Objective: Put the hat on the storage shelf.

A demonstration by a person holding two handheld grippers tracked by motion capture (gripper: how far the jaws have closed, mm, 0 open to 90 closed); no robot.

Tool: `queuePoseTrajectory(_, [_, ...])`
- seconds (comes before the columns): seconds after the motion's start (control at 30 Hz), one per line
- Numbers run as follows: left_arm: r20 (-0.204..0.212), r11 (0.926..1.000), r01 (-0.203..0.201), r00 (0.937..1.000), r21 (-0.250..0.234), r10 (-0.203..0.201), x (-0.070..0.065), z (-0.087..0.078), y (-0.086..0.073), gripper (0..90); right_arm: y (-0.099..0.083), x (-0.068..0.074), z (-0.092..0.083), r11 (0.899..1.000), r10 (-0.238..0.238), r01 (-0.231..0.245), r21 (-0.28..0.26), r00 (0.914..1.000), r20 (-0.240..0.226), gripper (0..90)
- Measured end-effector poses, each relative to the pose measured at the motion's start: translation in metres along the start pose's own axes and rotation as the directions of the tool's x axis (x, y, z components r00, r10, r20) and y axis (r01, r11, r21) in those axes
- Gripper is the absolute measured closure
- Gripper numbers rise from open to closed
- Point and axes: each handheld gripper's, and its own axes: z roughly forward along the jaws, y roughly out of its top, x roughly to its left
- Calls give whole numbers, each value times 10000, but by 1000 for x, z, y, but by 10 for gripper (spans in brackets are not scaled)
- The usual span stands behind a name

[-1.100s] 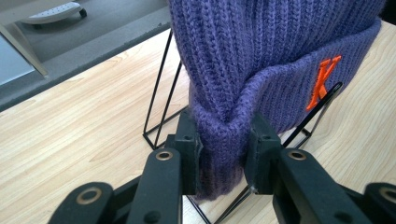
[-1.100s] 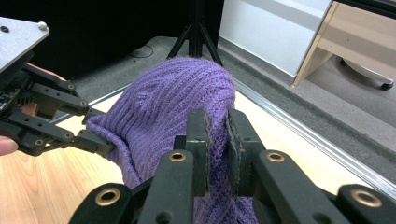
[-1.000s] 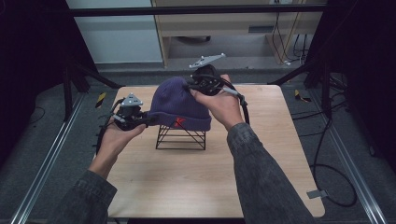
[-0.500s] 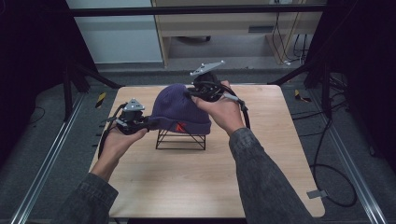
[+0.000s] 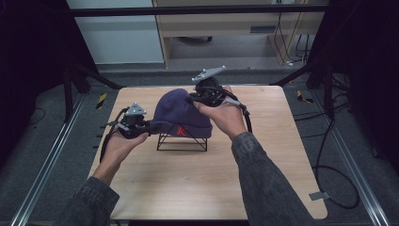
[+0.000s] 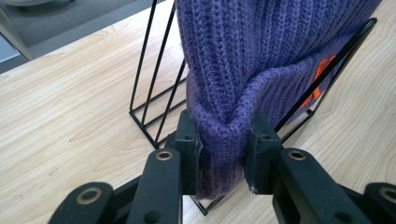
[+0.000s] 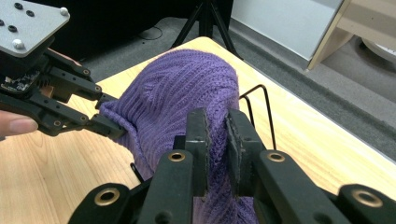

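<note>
- The purple hat is draped over a black wire rack near the middle of the worktop, pinched at two places.
- The left gripper has its fingers clamped on the folded cuff at the hat's left end, the thick roll of knit bulging between them.
- The right gripper has its fingers nearly together on a thin fold of knit at the far right of the crown.
- Risk, as I judge it: the knit is soft, stretchy and ribbed, so uneven pulls could stretch it or let the thin fold slip from the right grip.
- The rack is light, thin wire with open corners; a loop of yarn or the cuff could snag, and the rack might tip or drag along.
- The wood-grain worktop looks smooth, so it would hardly stop the rack sliding.
- An orange mark sits on the cuff.
</note>
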Motion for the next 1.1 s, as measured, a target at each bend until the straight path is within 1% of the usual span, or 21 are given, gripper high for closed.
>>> queuePoseTrajectory(0.33, [24,10000,8,10000,32,-8,-1,2,-4,701,-5,0,2,10000,34,-33,81,10000,-54,805])
queuePoseTrajectory(0.37, [31,10000,63,10000,24,-63,-1,3,-5,700,-5,0,2,10000,14,-14,91,10000,-60,804])
queuePoseTrajectory(0.43, [38,10000,8,10000,45,-8,0,3,-6,700,-7,0,2,9999,21,-20,119,10000,-67,804])
queuePoseTrajectory(0.47, [64,10000,70,10000,43,-71,-1,4,-7,700,-8,0,3,9999,23,-22,124,10000,-80,804])
queuePoseTrajectory(0.57, [75,10000,20,10000,67,-21,-1,5,-9,700,-10,1,3,9999,16,-14,173,9999,-129,804])
queuePoseTrajectory(0.67, [75,9999,70,9999,72,-71,-1,5,-11,700,-12,2,4,9998,50,-46,209,9999,-159,804])
queuePoseTrajectory(0.7, [81,9999,80,9999,81,-81,-1,6,-12,700,-12,2,4,9998,-18,21,205,9999,-166,803])
queuePoseTrajectory(0.93, [129,9998,104,9999,143,-106,-1,8,-18,700,-17,5,7,9994,-52,60,331,9996,-265,803])
queuePoseTrajectory(0.97, [139,9998,158,9998,146,-160,-1,8,-19,700,-18,5,7,9993,-44,54,363,9996,-267,803])
queuePoseTrajectory(1.1, [149,9997,138,9998,189,-140,-1,8,-23,700,-22,7,9,9989,-1,16,470,9995,-320,803])
